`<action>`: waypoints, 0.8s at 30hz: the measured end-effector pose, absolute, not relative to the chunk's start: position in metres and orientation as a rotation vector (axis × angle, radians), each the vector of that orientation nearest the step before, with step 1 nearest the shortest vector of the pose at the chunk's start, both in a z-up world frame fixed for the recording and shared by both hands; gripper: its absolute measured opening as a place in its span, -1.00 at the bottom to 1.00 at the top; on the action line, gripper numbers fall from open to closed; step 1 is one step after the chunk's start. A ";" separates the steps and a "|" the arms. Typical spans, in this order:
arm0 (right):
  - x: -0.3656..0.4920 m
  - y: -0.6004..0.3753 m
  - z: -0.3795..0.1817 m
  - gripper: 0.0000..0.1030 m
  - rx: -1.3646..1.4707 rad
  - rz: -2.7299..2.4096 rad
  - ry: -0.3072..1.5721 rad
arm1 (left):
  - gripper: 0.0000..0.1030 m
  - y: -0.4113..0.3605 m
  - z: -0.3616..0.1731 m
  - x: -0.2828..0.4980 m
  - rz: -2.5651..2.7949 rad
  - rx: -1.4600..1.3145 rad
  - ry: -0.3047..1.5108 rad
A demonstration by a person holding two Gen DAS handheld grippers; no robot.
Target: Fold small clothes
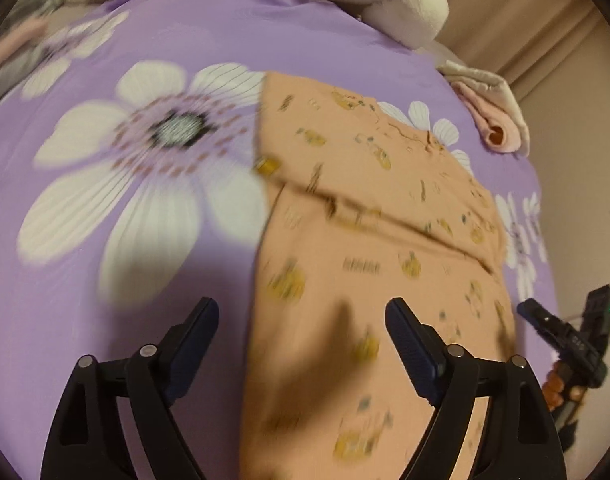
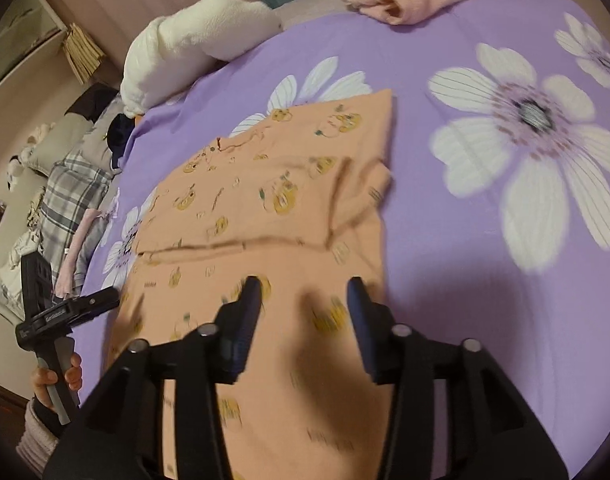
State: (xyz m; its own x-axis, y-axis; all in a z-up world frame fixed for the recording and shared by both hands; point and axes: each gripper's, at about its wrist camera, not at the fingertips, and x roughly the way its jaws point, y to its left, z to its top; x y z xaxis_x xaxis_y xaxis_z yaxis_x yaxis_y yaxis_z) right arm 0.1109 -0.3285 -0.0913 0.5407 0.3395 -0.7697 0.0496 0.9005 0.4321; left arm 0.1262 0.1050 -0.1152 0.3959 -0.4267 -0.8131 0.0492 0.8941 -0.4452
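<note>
Left wrist view: the left gripper [image 1: 301, 320] stands at the bottom of the frame with its fingers [image 1: 203, 328] spread wide and nothing between them. It hangs over the near left edge of the orange garment [image 1: 369, 216], which lies flat on the purple bedspread [image 1: 105, 80], right of centre, with one fold line across its middle. The right gripper [image 1: 545, 320] shows at the right edge. A pink folded piece [image 1: 493, 128] sits at upper right.

Right wrist view: the right gripper [image 2: 305, 300] is partly open and holds nothing; the garment lies beneath it, centre frame. The left gripper [image 2: 85, 306] is at lower left, beside the garment's edge.

Judgement: one fold appears laid and released. The next move likely calls for both grippers to take the near hem and carry it over.
</note>
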 end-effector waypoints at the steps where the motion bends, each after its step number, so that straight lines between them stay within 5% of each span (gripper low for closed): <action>1: 0.104 -0.332 -0.091 -0.04 0.443 0.172 0.993 | 0.65 0.111 -0.116 0.119 -0.311 -0.398 1.134; 24: -0.006 -0.337 -0.132 0.04 0.701 0.399 1.110 | 0.65 0.123 -0.138 0.041 -0.651 -0.762 1.163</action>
